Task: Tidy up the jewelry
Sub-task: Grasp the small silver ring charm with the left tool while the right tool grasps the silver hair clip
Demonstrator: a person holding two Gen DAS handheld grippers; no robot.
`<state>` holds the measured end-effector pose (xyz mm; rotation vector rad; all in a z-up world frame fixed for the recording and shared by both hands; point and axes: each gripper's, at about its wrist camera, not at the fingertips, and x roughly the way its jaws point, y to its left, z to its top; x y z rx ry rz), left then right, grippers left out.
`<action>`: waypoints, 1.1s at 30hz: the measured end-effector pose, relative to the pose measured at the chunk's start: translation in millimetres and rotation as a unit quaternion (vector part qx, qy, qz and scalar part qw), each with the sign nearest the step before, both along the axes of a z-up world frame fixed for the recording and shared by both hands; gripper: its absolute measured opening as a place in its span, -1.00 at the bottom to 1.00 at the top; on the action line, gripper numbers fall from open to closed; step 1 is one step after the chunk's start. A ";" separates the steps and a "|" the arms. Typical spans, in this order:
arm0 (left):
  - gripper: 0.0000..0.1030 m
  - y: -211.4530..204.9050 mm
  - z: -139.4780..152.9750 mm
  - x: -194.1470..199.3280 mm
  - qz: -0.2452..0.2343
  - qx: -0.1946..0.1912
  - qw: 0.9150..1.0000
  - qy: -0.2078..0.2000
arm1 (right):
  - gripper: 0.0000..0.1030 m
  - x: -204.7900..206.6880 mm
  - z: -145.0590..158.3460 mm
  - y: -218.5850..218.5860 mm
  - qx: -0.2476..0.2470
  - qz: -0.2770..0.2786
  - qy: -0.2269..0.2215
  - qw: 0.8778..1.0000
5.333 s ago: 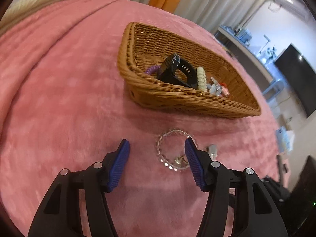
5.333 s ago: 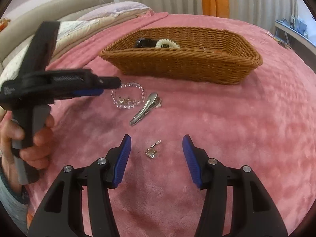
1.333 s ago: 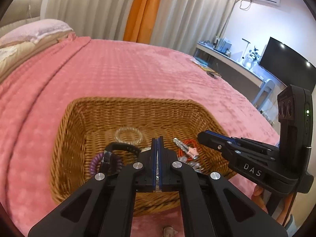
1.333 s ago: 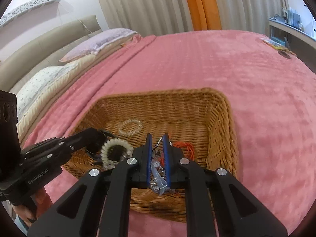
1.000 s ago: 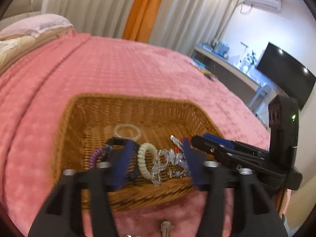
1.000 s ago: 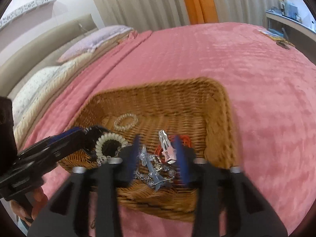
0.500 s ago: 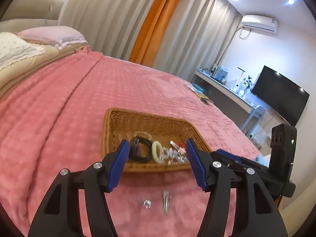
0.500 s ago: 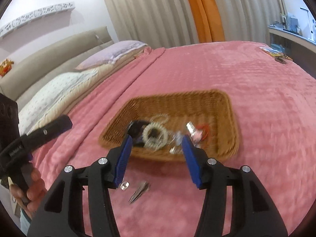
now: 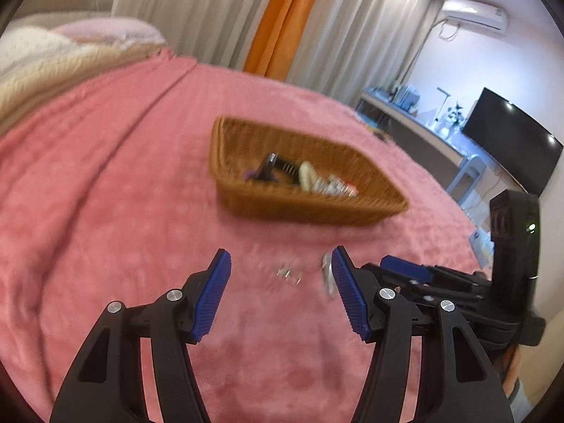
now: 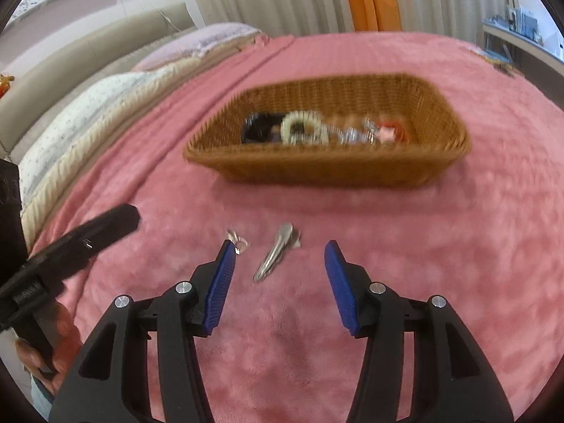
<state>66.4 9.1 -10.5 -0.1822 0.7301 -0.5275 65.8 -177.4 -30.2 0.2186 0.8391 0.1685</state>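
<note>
A brown wicker basket [image 9: 303, 208] [image 10: 328, 169] on the pink bedspread holds several pieces: a black watch, a cream coil tie, clear beads and a red clip. A silver hair clip [image 10: 276, 250] [image 9: 327, 275] and a small silver earring [image 10: 237, 239] [image 9: 289, 275] lie on the spread in front of the basket. My left gripper [image 9: 282, 275] is open and empty above the earring. My right gripper [image 10: 278, 268] is open and empty around the hair clip. The right gripper also shows in the left wrist view [image 9: 405, 268].
Pillows [image 10: 105, 98] and a beige headboard [image 10: 88, 49] lie to the left. Curtains [image 9: 275, 21] hang behind. A desk [image 9: 416, 130] and a television [image 9: 511, 141] stand at the right. The pink bedspread [image 9: 105, 194] spreads around the basket.
Both grippers opened over the basket and dropped the beaded bracelet and a small piece in. They then drew back and lowered toward the hair clip and earring on the spread.
</note>
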 end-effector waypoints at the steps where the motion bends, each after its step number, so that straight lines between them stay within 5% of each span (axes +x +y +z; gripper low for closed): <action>1: 0.13 1.0 -9.2 4.6 0.000 -0.001 1.000 0.014 | -0.08 2.3 -4.6 1.3 0.002 -0.001 0.006 1.000; 9: 0.13 13.6 -29.6 20.3 0.018 -0.029 0.997 0.062 | -0.29 18.2 -17.1 9.9 0.005 -0.009 0.032 0.999; 17: 0.13 18.9 -40.7 24.0 0.031 -0.041 0.995 0.082 | -0.39 41.3 -25.0 35.1 -0.050 -0.034 0.056 0.997; 20: 0.13 15.2 -41.4 24.3 0.025 -0.027 0.996 0.087 | -0.75 40.7 -25.8 39.2 -0.079 -0.032 0.056 0.995; 29: 0.04 -37.2 -38.2 20.9 -0.022 0.083 0.994 0.071 | -0.75 20.3 -22.2 -12.8 -0.074 -0.024 0.052 0.996; 33: -0.12 -53.9 -42.4 31.1 -0.031 0.098 0.991 0.082 | -0.75 11.4 -20.2 -32.6 -0.089 -0.012 0.035 0.995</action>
